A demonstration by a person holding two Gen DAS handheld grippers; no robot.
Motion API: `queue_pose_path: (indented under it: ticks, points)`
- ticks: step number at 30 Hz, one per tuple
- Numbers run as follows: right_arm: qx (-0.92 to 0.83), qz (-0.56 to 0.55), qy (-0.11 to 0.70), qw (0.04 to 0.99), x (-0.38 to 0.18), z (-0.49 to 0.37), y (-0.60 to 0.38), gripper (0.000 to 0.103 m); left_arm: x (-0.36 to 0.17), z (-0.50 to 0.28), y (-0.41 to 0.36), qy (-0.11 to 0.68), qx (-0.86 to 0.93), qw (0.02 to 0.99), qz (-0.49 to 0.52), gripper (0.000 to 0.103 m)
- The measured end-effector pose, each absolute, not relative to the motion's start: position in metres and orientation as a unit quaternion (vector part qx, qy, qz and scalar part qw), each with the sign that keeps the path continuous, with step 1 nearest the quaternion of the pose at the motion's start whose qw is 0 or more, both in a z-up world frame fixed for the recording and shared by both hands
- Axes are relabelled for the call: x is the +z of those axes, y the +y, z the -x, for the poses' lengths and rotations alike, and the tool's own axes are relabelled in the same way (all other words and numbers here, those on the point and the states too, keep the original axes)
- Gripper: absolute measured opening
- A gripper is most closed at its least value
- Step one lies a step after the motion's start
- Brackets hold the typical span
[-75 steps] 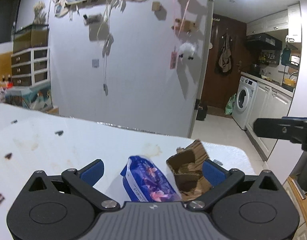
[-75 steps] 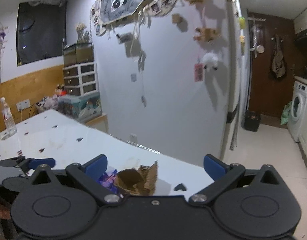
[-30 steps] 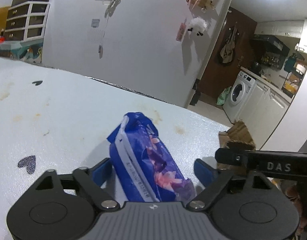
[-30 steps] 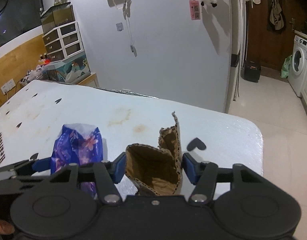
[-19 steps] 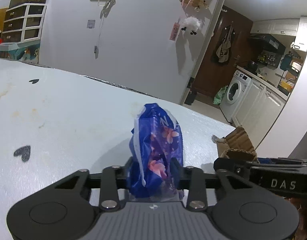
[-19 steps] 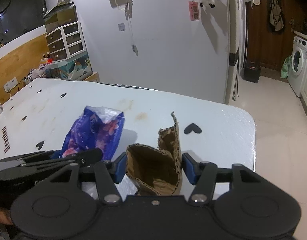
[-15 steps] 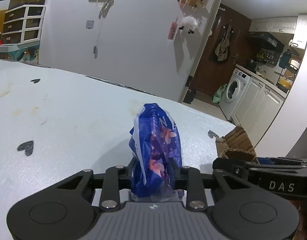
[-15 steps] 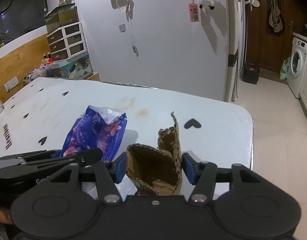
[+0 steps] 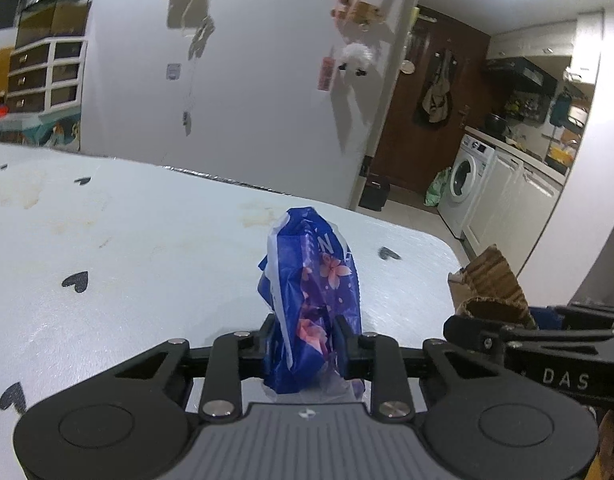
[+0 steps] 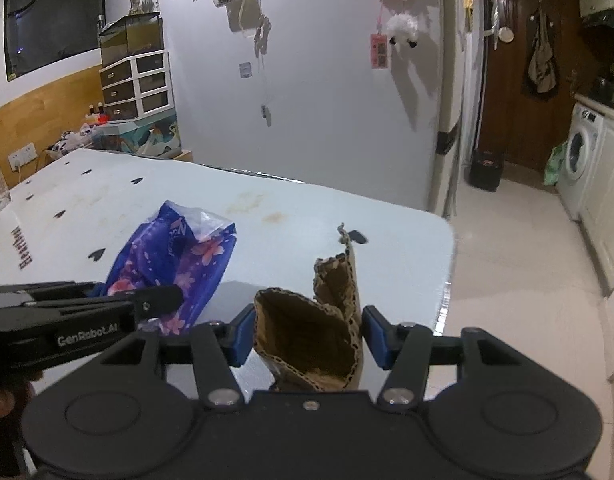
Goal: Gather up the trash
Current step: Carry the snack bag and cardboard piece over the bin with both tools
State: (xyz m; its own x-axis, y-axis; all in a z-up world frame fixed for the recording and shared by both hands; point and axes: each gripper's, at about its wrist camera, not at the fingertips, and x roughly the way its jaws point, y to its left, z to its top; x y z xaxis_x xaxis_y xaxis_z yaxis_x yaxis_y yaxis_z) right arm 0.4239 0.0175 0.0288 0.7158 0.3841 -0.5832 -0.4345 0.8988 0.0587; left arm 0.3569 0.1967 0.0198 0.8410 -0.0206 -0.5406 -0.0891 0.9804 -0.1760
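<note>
A blue flowered plastic wrapper stands upright between the fingers of my left gripper, which is shut on its lower part, just above the white table. A torn, curled piece of brown cardboard sits in my right gripper, whose blue pads press on both its sides. The two grippers are side by side. From the right wrist, the left gripper and the wrapper show at the left. From the left wrist, the cardboard shows at the right.
The table's rounded corner lies just ahead, with tiled floor beyond. A grey wall hung with small items stands behind the table. A black bin, a green bag and a washing machine are farther right.
The left gripper's fingers closed on the blue wrapper and squeezed it upright. Both grippers drew back from the table's far corner with their loads, slightly raised.
</note>
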Motion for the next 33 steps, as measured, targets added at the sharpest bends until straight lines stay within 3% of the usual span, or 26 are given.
queue_pose_path:
  ticks: [33]
  points:
    - [0.126, 0.017, 0.247, 0.961, 0.066, -0.29, -0.151, 0.057, 0.062, -0.25, 0.05, 0.261, -0.029, 0.965, 0.015, 0.03]
